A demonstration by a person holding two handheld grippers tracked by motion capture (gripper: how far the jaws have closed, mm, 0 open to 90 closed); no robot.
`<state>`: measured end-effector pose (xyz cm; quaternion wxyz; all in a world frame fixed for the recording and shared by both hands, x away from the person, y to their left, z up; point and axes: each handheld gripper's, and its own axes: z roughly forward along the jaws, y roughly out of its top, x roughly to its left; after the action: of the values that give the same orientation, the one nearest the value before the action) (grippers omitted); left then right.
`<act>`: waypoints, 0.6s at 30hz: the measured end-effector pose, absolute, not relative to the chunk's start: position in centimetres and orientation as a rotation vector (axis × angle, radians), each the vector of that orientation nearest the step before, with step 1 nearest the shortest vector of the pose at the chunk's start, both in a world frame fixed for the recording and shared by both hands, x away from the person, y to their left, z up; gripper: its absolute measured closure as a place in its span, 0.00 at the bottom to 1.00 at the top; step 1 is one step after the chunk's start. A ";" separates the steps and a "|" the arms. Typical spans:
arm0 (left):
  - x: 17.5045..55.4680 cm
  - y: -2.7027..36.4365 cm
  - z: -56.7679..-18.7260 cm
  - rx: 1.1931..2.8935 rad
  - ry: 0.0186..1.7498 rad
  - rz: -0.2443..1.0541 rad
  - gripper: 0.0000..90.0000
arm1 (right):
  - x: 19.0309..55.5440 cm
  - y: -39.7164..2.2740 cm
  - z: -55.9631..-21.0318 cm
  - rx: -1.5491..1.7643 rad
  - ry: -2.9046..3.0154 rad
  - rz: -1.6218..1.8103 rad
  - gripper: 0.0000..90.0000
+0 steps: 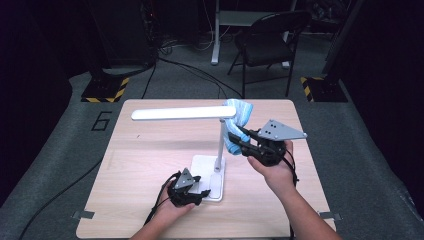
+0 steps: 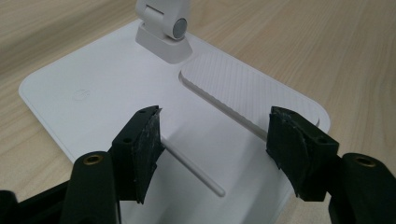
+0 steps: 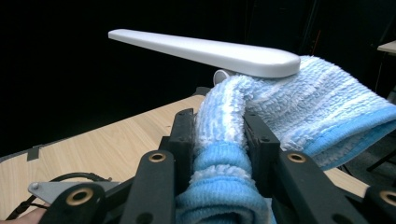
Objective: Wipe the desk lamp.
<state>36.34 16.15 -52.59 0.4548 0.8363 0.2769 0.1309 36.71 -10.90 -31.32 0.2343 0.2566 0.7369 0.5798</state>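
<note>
Two grippers are at work on one desk lamp. Nearest the person, the left gripper [image 1: 192, 192] rests low at the front edge of the lamp base [image 1: 210, 172], and the left gripper view shows its jaws spread wide over the white plate, gripping nothing. The placement suggests a steadying role: pressing or guarding the base so the lamp does not slide or tip while its top is worked on.

Further out, the right gripper [image 1: 239, 136] is raised beside the thin upright post [image 1: 220, 142]. Its jaws are clenched on a rolled blue towel [image 3: 224, 140], the cloth bulging out in front of the jaws. The free end of the towel is draped against the hinge end of the lamp head [image 3: 205, 49], touching its underside and rear. Holding the cloth bunched gives a firm wiping pad; the likely step in hand is cleaning the head near the joint.

Beyond the lamp, the wooden surface [image 1: 150, 150] lies bare. Past its far edge stand a folding chair [image 1: 270, 42] and cables on the floor.
</note>
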 end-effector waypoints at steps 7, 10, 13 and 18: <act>36.3 16.2 -52.6 2.064 0.683 0.323 0.39 | 36.9 -10.8 -32.3 0.707 2.047 1.586 0.76; 36.3 16.2 -52.6 2.064 0.682 0.324 0.39 | 37.0 -10.8 -32.8 0.720 2.063 1.580 0.76; 36.3 16.1 -52.6 2.062 0.685 0.321 0.39 | 37.2 -10.8 -33.5 0.729 2.080 1.569 0.76; 36.3 16.2 -52.6 2.066 0.681 0.323 0.39 | 37.4 -10.7 -34.8 0.753 2.110 1.550 0.76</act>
<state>36.34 16.17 -52.58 0.4538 0.8371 0.2760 0.1308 37.37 -10.67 -34.82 0.2071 0.2705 0.7576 0.5568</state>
